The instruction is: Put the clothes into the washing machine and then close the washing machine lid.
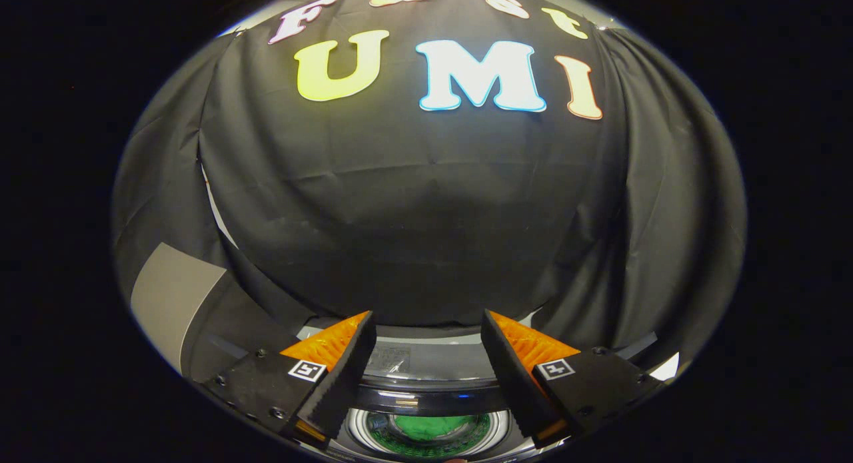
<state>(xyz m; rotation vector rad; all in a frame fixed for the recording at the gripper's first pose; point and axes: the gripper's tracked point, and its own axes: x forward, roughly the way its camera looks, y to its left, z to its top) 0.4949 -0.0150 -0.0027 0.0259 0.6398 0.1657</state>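
Observation:
My gripper [428, 326] is open, its two fingers spread wide with nothing between them. It hangs above the washing machine [426, 366], whose grey top panel and dark glossy rim lie between and just below the fingers. Lower down, between the finger bases, the round drum opening [426, 431] shows a metal ring, and a green piece of clothing [426, 426] lies inside the drum. The lid is hidden from me.
The booth's black cloth wall [426, 216] stands close behind the machine and fills the space ahead. A grey panel [170, 303] stands to the left of the left finger.

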